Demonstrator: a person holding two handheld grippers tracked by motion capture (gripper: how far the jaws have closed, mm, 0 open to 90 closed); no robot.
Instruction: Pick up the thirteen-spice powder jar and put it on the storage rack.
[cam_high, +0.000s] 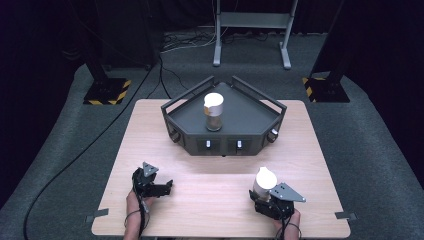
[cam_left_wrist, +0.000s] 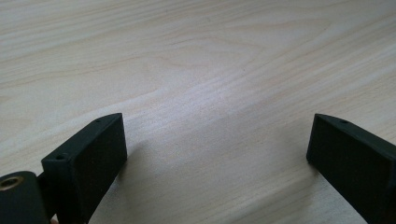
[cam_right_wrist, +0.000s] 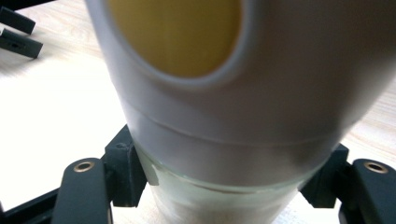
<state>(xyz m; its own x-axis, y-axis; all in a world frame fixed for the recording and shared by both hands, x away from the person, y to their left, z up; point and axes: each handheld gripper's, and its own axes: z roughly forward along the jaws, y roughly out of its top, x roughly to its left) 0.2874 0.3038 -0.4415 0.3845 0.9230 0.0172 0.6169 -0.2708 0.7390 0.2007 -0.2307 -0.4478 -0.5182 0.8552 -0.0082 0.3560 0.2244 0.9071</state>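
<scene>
My right gripper (cam_high: 263, 196) is shut on a jar (cam_high: 264, 180) with a white cap and a clear glass body, holding it just above the wooden table (cam_high: 220, 200) at the front right. In the right gripper view the jar (cam_right_wrist: 224, 116) stands close up, the jaws clamped on its glass below the cap, and a yellowish oval shows on the cap's top. A second white-capped jar (cam_high: 213, 111) stands upright on a black angular tray (cam_high: 250, 127) at the table's back. At the front left, my left gripper (cam_high: 168, 186) (cam_left_wrist: 217, 140) rests open over bare wood with nothing between its fingers.
The black tray has raised rails and two small lit panels on its front face. The left gripper's jaws (cam_right_wrist: 16, 32) show at the top left of the right gripper view. Beyond the table stand a grey stand (cam_high: 252, 30) and hazard-striped bases (cam_high: 106, 92) on the carpet.
</scene>
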